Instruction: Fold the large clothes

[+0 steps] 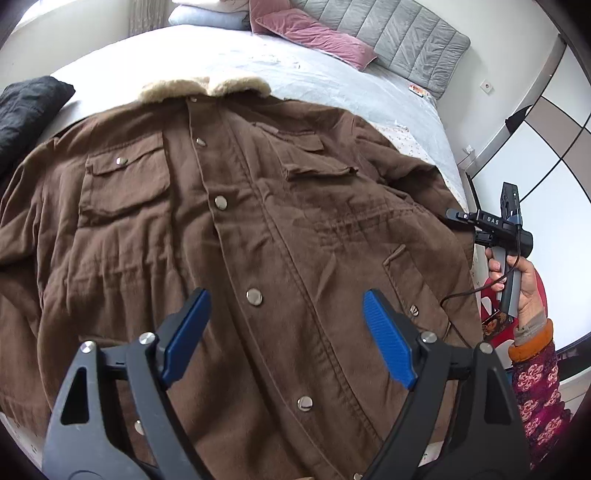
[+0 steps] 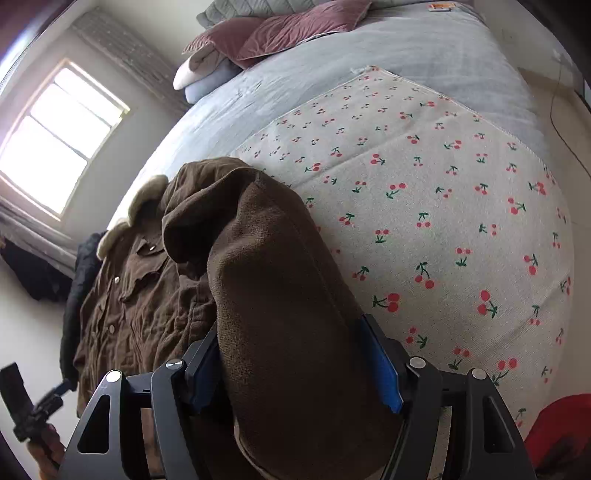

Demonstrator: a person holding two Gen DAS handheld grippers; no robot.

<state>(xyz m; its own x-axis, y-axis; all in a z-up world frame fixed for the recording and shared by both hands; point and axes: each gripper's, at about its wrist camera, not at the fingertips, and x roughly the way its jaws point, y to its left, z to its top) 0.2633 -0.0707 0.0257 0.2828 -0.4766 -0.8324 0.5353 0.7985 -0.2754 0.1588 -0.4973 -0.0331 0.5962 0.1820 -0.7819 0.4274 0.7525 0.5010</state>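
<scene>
As a brown jacket [image 1: 258, 206] lies spread front-up across a bed [image 1: 314, 70] covered in pale blue, a crumpled black garment [image 1: 26, 110] sits at the far left, just beside the jacket's shoulder. The jacket's pale fleece collar [image 1: 203, 88] points toward the far end of the bed, its snaps fastened down the middle and a flap pocket on each side of the chest. Near its hem, the left gripper [image 1: 286, 295] hangs above the cloth with its blue-padded jaws spread wide and nothing between them. Far beyond, a pink pillow [image 1: 314, 33] and a grey quilted pad [image 1: 406, 37] rest at the head of the bed. At the right edge of the jacket, a hand [image 1: 524, 280] in a floral-patterned cuff holds the right gripper [image 2: 290, 326], whose own camera shows the jacket's sleeve [image 2: 277, 277] filling the gap between its jaws; whether the pads press on the fabric cannot be told. To the right of that sleeve, a cherry-print cloth [image 2: 424, 203] covers the near part of the bed.
</scene>
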